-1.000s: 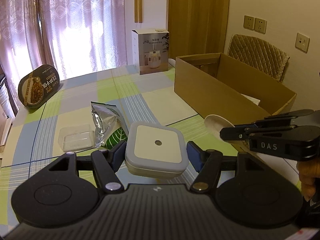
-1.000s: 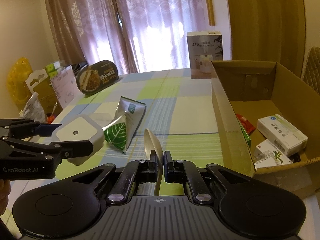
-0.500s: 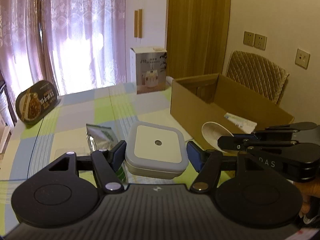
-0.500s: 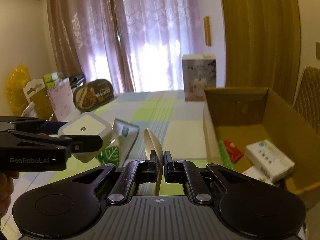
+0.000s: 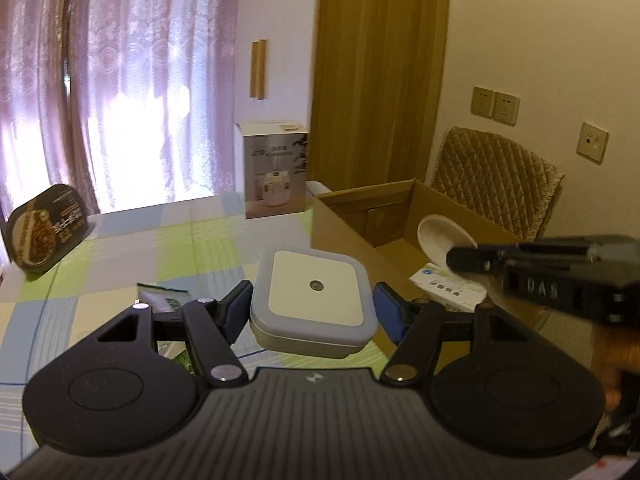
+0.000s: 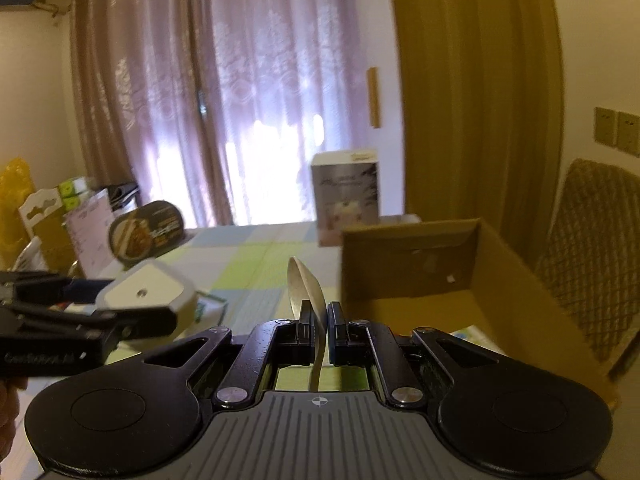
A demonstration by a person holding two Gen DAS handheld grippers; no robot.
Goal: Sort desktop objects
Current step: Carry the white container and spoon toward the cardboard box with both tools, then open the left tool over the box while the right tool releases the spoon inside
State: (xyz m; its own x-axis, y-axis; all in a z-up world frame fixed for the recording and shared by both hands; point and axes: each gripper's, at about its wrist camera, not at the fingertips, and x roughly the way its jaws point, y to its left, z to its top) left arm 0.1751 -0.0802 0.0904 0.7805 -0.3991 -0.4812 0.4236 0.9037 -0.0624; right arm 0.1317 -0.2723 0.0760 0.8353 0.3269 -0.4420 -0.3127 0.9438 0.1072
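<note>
Two carried: our left hand-held gripper [image 5: 312, 308] clamps the square container [image 5: 314, 304], right hand-held gripper [image 6: 319, 316] the spoon [image 6: 306, 284]; cardboard box [image 5: 400, 208] ahead holds a packet [image 5: 448, 286], pouch [image 5: 162, 300] left on the bench [image 5: 160, 240].

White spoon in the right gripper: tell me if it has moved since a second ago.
Yes. The white spoon moved from beside the cardboard box outer wall to above its opening.

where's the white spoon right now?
The white plastic spoon is clamped between the right gripper fingers, bowl forward. In the left wrist view it sits at right, bowl over the open brown cardboard box, above a white packet.
</note>
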